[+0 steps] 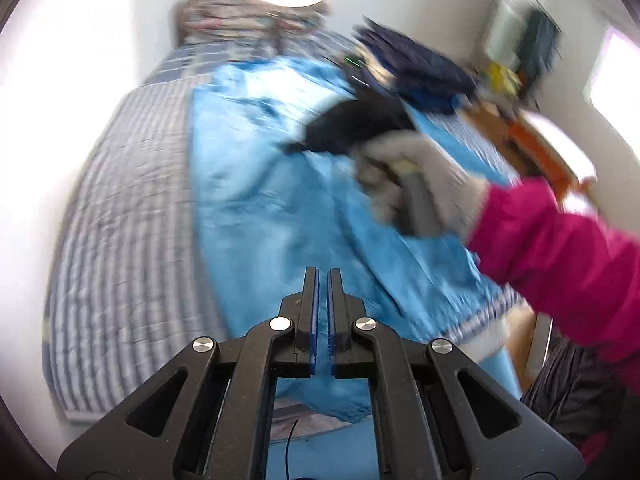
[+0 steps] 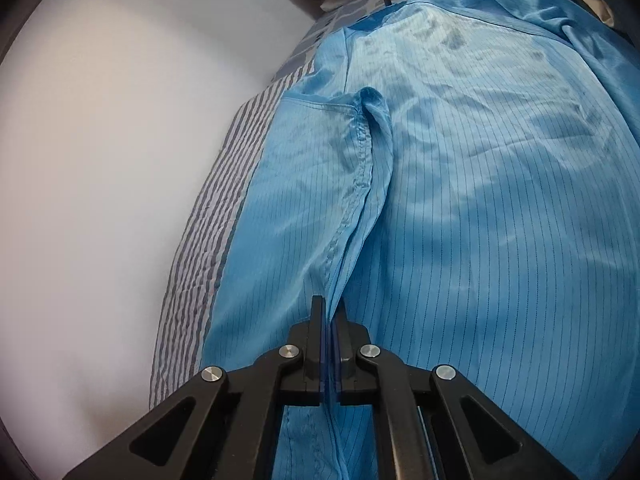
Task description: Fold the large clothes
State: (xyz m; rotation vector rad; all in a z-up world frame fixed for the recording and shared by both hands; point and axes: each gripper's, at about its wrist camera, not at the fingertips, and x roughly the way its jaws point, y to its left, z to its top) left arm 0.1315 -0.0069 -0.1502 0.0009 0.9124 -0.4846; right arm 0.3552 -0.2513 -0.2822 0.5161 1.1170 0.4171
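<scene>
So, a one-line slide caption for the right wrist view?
Right gripper pinches a fold of the light blue garment spread on the striped bed cover.

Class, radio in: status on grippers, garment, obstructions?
Left gripper shut, empty. Right gripper pinching large light-blue pinstriped garment seam. Nothing in the way on striped bed cover.

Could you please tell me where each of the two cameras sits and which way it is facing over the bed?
Left wrist view: rides on the left gripper, jaws shut on nothing, looking down along the striped bedcover and the blue garment; the gloved right hand and pink sleeve cross it.
Right wrist view: rides on the right gripper, close above the blue garment, jaws closed on a fold of it; no hand shows.
Shared: the blue garment, the striped bedcover and the white wall.
</scene>
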